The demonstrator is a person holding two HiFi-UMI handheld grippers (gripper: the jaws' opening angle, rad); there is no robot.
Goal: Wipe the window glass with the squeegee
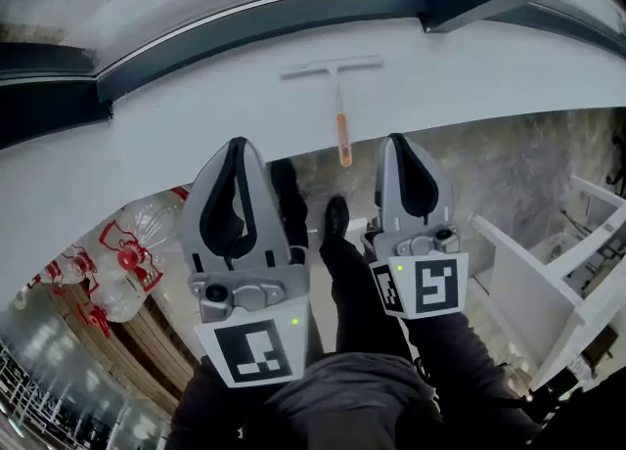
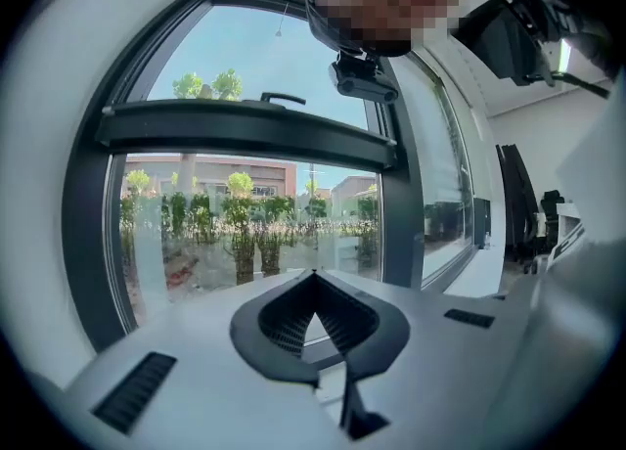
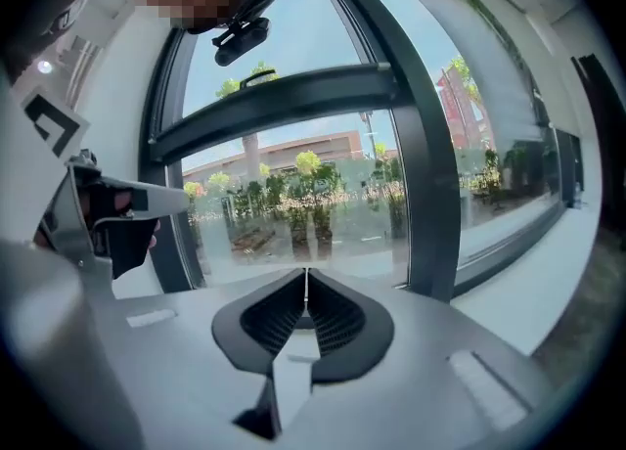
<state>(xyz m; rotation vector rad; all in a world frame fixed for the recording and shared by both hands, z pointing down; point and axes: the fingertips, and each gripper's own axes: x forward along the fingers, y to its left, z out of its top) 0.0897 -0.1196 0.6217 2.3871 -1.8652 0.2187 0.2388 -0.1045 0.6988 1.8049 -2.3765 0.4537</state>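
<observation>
On the white windowsill (image 1: 196,115), a squeegee (image 1: 337,96) is lying flat, untouched.
Its orange handle (image 1: 343,135) is overhanging the sill's front edge; just short of it, the left gripper (image 1: 238,145) and right gripper (image 1: 398,140) are hovering, both clenched empty.

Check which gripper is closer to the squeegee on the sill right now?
Right. The right gripper sits just right of the overhanging handle end of the squeegee; the left gripper is farther off to its left. Neither touches it.

squeegee (image 1: 338,96) blurred; bottles (image 1: 145,235) partly hidden under the sill (image 1: 196,117).
</observation>
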